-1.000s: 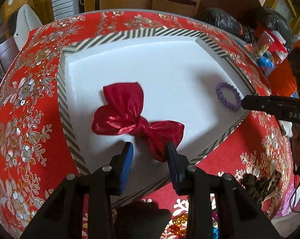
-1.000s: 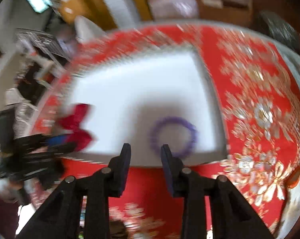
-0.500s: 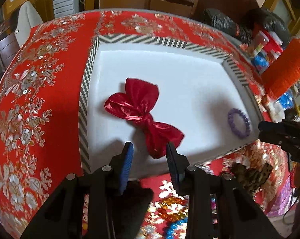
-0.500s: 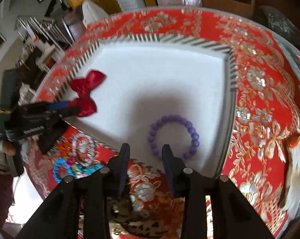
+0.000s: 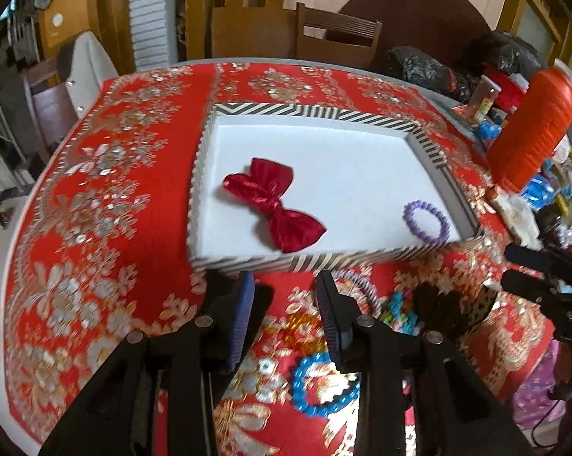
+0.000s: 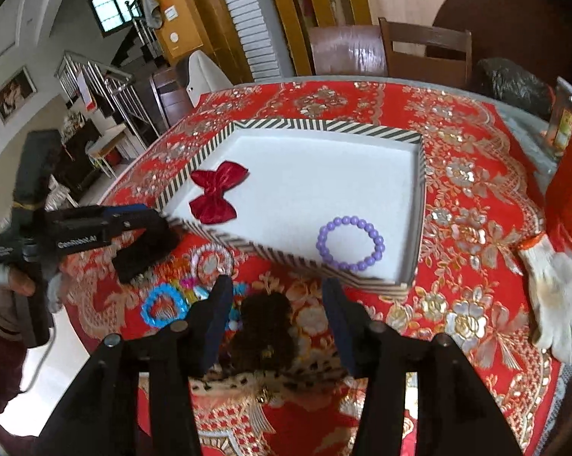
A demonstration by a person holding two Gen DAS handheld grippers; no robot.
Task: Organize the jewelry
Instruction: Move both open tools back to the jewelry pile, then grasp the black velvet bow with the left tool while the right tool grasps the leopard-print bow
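A shallow white tray with a black-and-white striped rim (image 5: 324,262) (image 6: 324,125) is set on a round table covered by a red cloth with gold and silver flower embroidery (image 5: 95,209) (image 6: 468,197). Inside the tray, a shiny red fabric bow (image 5: 274,205) (image 6: 215,193) is laid toward its left side, and a purple beaded bracelet (image 5: 426,222) (image 6: 349,243) is laid near the front right corner, well apart from the bow.

Loose jewelry is left on the cloth in front of the tray: a blue plastic scalloped ring bracelet (image 5: 325,387) (image 6: 163,306), a pale beaded bracelet (image 5: 356,287) (image 6: 213,262), and a dark furry hair accessory with leopard-print trim (image 5: 445,307) (image 6: 265,326).

The left gripper (image 5: 286,317) (image 6: 149,212) is held above the cloth just in front of the tray's near rim; its jaws are narrowly parted and nothing is gripped. The right gripper (image 6: 278,321) (image 5: 529,266) is held over the furry accessory; its jaws have just been opening, are moderately wide, and nothing is pressed between the pads.

A white work glove (image 6: 552,288) is lying on the cloth to the right. An orange ribbed cylinder (image 5: 533,129) is standing at the table's right edge.
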